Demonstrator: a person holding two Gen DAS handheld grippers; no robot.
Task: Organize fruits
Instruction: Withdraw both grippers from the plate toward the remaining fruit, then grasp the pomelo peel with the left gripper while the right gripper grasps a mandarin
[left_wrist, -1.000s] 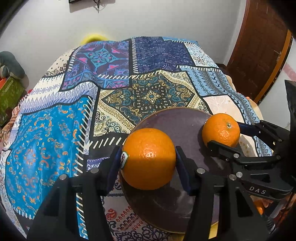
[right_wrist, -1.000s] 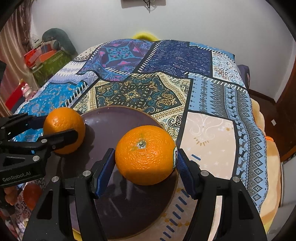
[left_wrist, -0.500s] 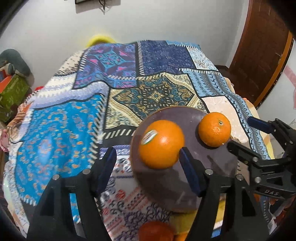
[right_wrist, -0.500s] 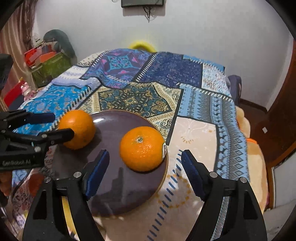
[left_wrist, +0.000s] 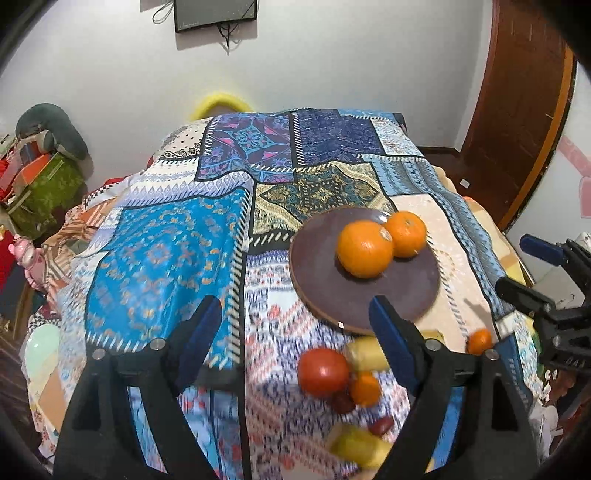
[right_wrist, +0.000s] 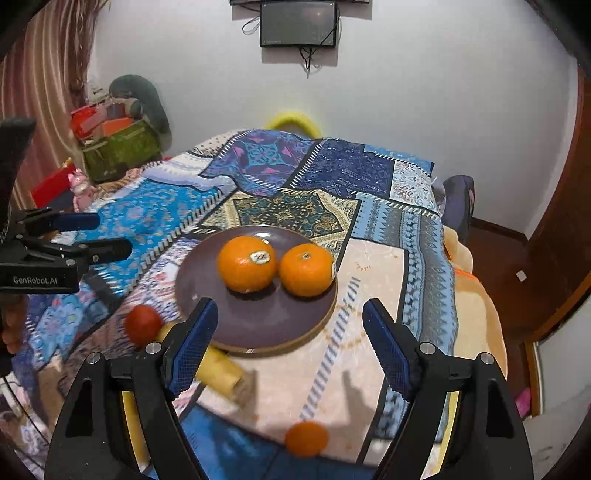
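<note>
Since both oranges now sit side by side on the dark round plate (right_wrist: 207, 295), touching or nearly so, the plate reads as the chosen collecting spot for the fruit. The larger orange (right_wrist: 246, 263), stickered, lies left of the smaller orange (right_wrist: 306, 270) in the right wrist view, both toward the far half of the plate, which leaves bare plate on the near side, judged enough for more fruit. The plate rests on the patterned cloth (left_wrist: 159, 258) covering what appears to be a bed.

The left gripper (left_wrist: 295, 328) has its fingers spread and widening, with nothing between them; it hangs above the cloth short of the plate. The right gripper (right_wrist: 288, 332) is likewise released and empty, its fingers framing the near rim without touching it.

Unsorted items lie on the cloth nearer the camera: a red tomato-like fruit (left_wrist: 323, 371), a small orange fruit (right_wrist: 306, 438), and blurred yellow pieces (left_wrist: 364, 355) beside the rim. These are judged the remaining work; the empty, open fingers suit a fresh pickup.
</note>
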